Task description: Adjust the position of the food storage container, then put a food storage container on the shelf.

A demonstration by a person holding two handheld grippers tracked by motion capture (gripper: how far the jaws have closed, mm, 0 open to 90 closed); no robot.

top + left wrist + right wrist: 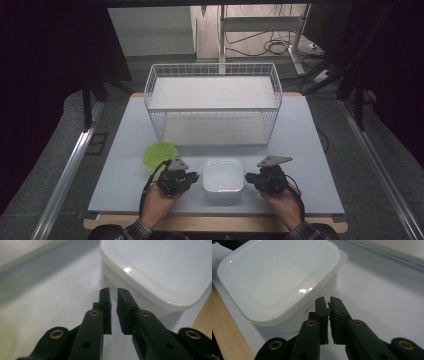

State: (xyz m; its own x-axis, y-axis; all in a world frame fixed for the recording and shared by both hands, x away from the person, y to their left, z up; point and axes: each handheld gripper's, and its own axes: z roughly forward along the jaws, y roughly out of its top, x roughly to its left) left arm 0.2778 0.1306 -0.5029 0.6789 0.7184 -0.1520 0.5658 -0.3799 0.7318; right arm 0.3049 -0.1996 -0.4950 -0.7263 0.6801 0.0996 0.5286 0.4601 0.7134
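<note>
No legible text, label or number; only faint, unreadable embossing on the white container's (160,275) side.

A white wire basket (213,102) stands at the table's (310,150) far side (a green bowl (160,153) sits nearer).

Your pale table (125,150) carries a white wire basket (213,102) at the far middle, a green bowl (160,154) near left, a white container (223,180) nearest you.
</note>
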